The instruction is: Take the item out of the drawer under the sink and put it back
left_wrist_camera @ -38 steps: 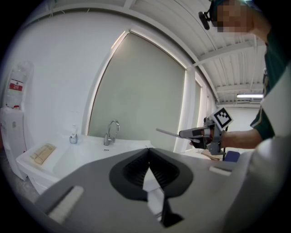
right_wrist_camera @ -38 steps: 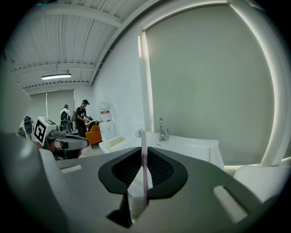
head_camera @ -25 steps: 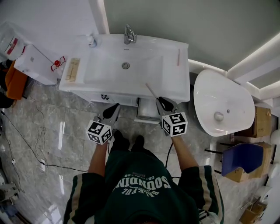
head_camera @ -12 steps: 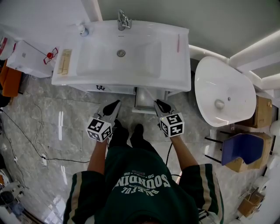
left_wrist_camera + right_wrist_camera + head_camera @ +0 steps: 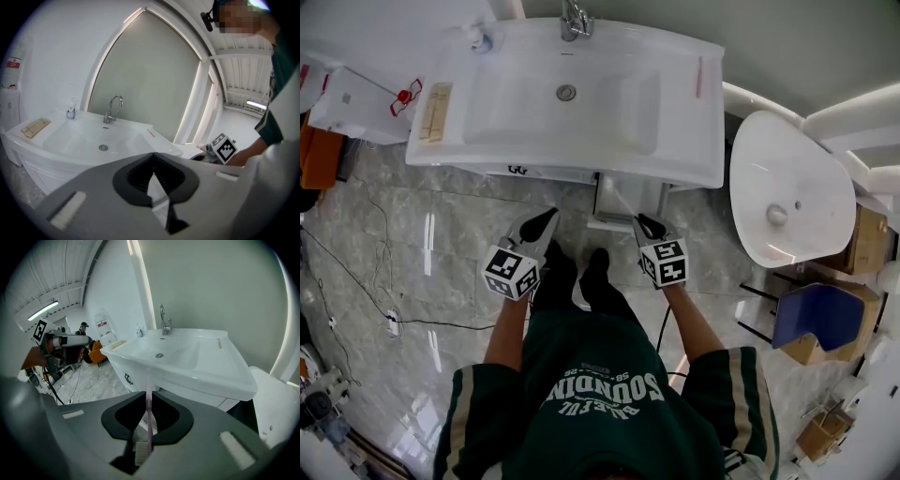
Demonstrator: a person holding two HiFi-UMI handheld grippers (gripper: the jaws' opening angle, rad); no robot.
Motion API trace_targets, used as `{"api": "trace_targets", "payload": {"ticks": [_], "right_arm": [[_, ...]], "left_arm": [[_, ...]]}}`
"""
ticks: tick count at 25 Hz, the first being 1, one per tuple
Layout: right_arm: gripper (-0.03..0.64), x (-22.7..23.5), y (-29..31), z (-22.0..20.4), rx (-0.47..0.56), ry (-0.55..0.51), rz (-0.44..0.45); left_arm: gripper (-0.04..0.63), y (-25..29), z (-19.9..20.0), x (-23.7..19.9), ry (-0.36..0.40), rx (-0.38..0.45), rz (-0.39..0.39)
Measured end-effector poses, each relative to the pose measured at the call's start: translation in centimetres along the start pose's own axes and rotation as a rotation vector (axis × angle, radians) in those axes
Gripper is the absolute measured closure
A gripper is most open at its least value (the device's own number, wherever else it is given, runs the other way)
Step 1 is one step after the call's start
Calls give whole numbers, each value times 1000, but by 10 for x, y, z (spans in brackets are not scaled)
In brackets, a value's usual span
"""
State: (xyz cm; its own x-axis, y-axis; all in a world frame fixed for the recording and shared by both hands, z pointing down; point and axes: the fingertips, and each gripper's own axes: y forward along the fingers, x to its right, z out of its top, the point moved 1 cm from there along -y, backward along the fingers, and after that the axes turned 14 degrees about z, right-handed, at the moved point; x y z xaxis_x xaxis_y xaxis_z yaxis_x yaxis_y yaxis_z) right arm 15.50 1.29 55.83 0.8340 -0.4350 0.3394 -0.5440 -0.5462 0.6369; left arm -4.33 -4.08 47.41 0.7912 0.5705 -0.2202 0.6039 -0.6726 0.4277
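Broad white sink [image 5: 675, 141] across the top of the head view, with a white toilet [image 5: 792, 202] just beside it on the right. Under the basin, a drawer [image 5: 614, 204] pulled out over the marble floor [image 5: 412, 262]. In front of the cabinet, left gripper [image 5: 546, 218] with fingers pressed together at the tips and nothing between them. Right gripper [image 5: 643, 223] pinching a thin pink toothbrush [image 5: 148, 408], bristle end back toward its camera, handle reaching out toward the drawer, not lying in it
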Motion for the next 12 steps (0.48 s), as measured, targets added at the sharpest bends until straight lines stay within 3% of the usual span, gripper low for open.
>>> {"api": "trace_targets", "payload": {"ticks": [12], "right_arm": [[572,57,85,-55,-177,45,-28]], "left_arm": [[546,15,-40,-14,-23,-72,6]]}}
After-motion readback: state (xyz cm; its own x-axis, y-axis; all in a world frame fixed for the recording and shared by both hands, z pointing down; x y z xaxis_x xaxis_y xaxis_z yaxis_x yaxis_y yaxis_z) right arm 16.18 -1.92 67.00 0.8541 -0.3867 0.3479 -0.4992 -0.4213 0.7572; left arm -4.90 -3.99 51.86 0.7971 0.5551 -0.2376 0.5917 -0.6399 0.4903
